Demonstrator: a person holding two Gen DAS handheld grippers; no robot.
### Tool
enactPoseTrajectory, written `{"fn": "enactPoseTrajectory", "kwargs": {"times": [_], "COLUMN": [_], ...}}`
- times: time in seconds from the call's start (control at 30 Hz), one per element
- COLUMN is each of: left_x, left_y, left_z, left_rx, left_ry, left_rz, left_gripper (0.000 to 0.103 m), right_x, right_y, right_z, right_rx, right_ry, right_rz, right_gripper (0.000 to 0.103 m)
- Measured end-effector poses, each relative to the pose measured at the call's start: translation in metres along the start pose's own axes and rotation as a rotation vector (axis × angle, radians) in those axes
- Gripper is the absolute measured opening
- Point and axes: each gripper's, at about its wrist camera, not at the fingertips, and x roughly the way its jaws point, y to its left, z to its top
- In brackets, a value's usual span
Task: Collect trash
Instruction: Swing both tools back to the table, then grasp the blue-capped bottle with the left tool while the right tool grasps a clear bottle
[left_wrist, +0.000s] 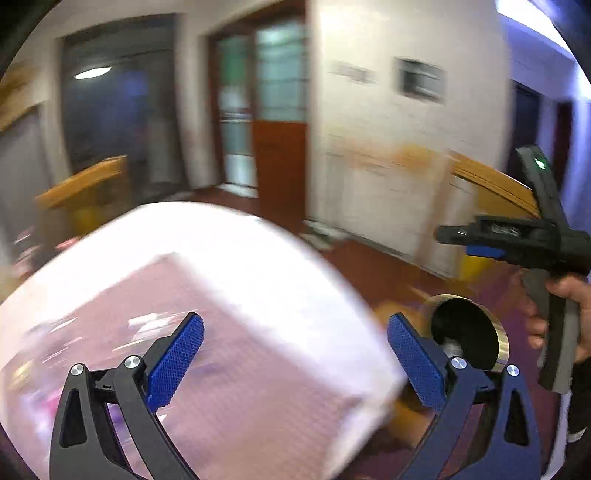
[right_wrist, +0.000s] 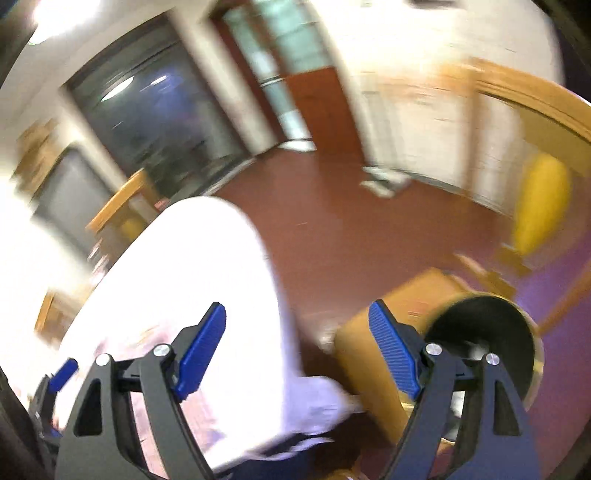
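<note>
Blurred room, white table beneath both grippers. Left gripper and right gripper wide open, empty. Judged: approach stage; trash must be located next.

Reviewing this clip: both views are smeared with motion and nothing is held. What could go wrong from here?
1. Motion blur: both views are smeared, so any trash on the white-topped table is hard to locate.
2. The left tool and right tool are both open and empty above the table edge, and a fast descent may strike it.
3. The round black bin with a brass rim sits low beside the table next to a tan cardboard box, and a swinging tool might knock it.
</note>
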Motion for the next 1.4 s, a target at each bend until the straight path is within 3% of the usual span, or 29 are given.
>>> {"fn": "enactPoseTrajectory", "kwargs": {"times": [0.1, 0.23, 0.37, 0.57, 0.9, 1.17, 1.3, 1.4], "left_x": [-0.050, -0.110, -0.147, -0.177, -0.181, -0.160, -0.141, -0.128], "left_y": [0.064, 0.122, 0.146, 0.153, 0.152, 0.164, 0.180, 0.190], "left_z": [-0.022, -0.053, -0.067, -0.066, -0.065, -0.069, -0.089, -0.107], "left_rx": [-0.094, -0.197, -0.271, -0.312, -0.319, -0.352, -0.454, -0.545], "left_ry": [-0.022, -0.013, 0.005, -0.049, -0.066, -0.007, 0.077, 0.142], "left_rz": [0.210, 0.458, 0.586, 0.573, 0.533, 0.552, 0.553, 0.541], "left_gripper": [0.097, 0.097, 0.097, 0.097, 0.097, 0.097, 0.097, 0.097], "right_x": [0.015, 0.022, 0.021, 0.017, 0.043, 0.088, 0.121, 0.156], "right_y": [0.071, 0.156, 0.215, 0.276, 0.310, 0.318, 0.318, 0.316], "right_z": [-0.004, -0.012, -0.022, -0.037, -0.065, -0.077, -0.078, -0.079], "right_rx": [-0.141, -0.302, -0.412, -0.571, -0.875, -1.102, -1.171, -1.195], "right_ry": [0.029, 0.059, 0.076, 0.100, 0.152, 0.187, 0.217, 0.287], "right_rz": [0.113, 0.244, 0.331, 0.383, 0.318, 0.286, 0.281, 0.260], "right_gripper": [0.080, 0.080, 0.080, 0.080, 0.080, 0.080, 0.080, 0.080]}}
